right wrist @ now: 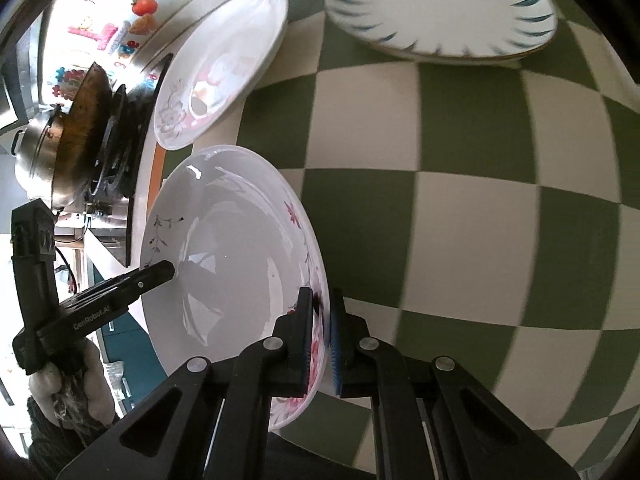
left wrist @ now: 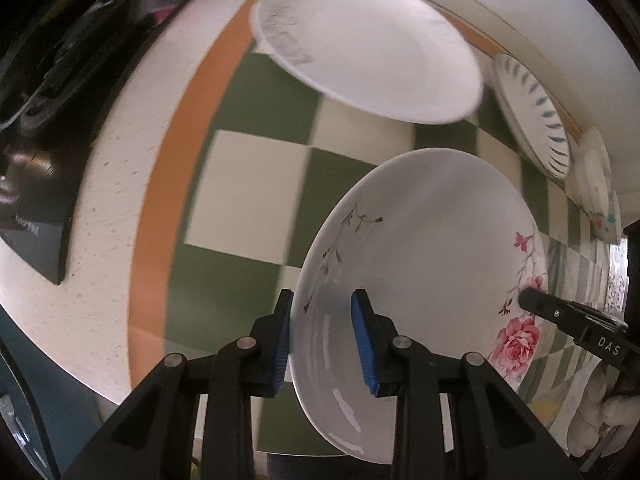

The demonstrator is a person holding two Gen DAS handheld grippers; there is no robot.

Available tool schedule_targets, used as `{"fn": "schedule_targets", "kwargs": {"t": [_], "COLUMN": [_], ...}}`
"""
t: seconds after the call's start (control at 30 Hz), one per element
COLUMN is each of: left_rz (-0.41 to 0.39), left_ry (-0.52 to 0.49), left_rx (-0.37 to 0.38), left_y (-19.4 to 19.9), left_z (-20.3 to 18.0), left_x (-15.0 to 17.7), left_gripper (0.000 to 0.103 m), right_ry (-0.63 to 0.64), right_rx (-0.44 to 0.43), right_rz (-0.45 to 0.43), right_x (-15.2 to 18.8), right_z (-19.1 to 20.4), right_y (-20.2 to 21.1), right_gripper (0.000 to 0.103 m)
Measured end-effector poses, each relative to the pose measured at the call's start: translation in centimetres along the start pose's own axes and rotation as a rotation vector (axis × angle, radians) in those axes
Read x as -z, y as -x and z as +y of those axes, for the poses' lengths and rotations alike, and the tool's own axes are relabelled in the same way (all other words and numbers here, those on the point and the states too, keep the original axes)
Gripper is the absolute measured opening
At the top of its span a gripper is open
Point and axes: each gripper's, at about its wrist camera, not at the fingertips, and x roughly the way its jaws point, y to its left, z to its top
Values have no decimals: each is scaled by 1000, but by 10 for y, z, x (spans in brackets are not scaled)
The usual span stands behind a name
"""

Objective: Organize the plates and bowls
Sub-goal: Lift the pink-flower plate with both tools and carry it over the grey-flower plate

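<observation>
A deep white bowl with pink flowers [left wrist: 432,248] is held tilted above the green-and-cream checked mat [left wrist: 256,188]. My left gripper [left wrist: 322,336] is shut on the bowl's near rim, one blue pad outside and one inside. The right gripper [left wrist: 536,300] grips the opposite rim by the pink roses. In the right wrist view the flowered bowl [right wrist: 236,264] fills the lower left. There my right gripper [right wrist: 322,332] is shut on its rim, and the left gripper [right wrist: 160,272] bites the far edge.
A white plate with a faint flower print [right wrist: 224,68] and a plate with blue dashes [right wrist: 440,8] lie further back on the mat. Small dishes [left wrist: 596,176] sit far right. A stove with a wok [right wrist: 72,132] stands beside the mat.
</observation>
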Motion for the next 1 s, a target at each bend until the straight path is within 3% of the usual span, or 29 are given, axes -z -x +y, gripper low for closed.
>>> {"fn": "schedule_targets", "kwargs": {"t": [0.23,0.53,0.8,1.0], "left_rz": [-15,1,22,27], "left_ry": [-78,-183,-218,-216], "left_rx": [27,39,27,1], "left_y": [7,-13,-29,-36], "left_z": [-47,-121,-152,-159], "left_x": [-4,-13,-16,-18], "left_gripper": [26,26,26,26], "right_ry": [-51,-129,-178,-174], "right_rx": [3,32,30,24], "right_rz": [-54,-113,-125,-115], "right_x": [12,33,41,42], "right_z": [-38,-95,-138,-145], "right_y": [39,80,90,84], "right_gripper": [9,9,9,9]}}
